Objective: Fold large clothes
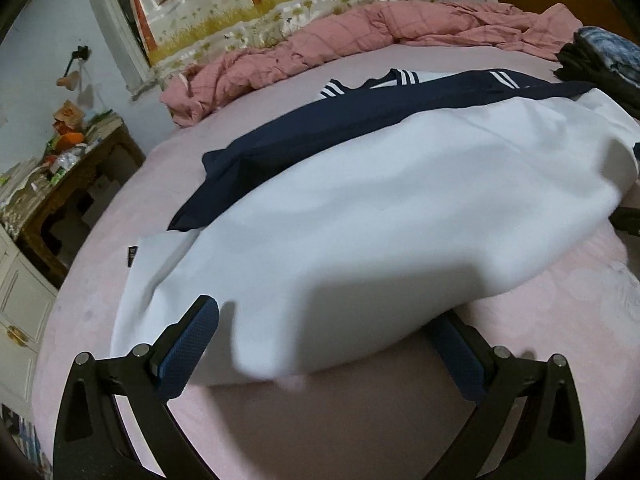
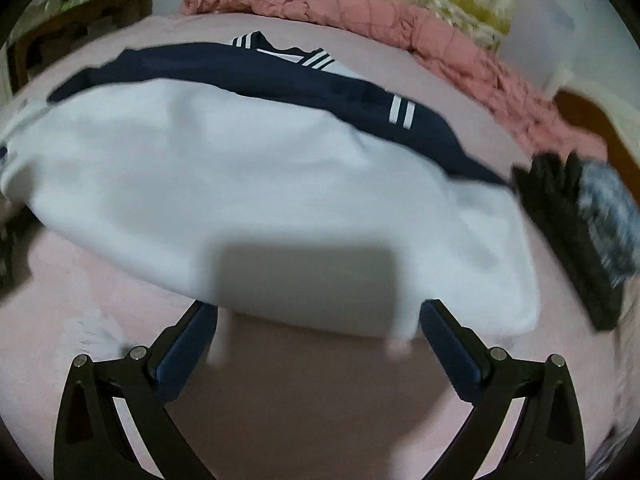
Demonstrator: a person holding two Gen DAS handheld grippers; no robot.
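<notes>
White-navy garment [image 1: 360, 216] on pink bed [image 1: 320, 420] | left tongs [image 1: 326, 332] wide apart, empty | right tongs [image 2: 320, 324] likewise

Both wrist views look low and close across the bed [image 1: 360, 420], sharing the white garment [image 1: 360, 220].

A bed with a pale pink sheet [image 1: 100, 272] carries everything. At its centre lies a white and navy garment [image 1: 360, 208]; a rumpled pink quilt [image 1: 320, 40] runs along the 12 o'clock edge, and dark folded clothes [image 1: 600, 60] sit at 2 o'clock.
</notes>
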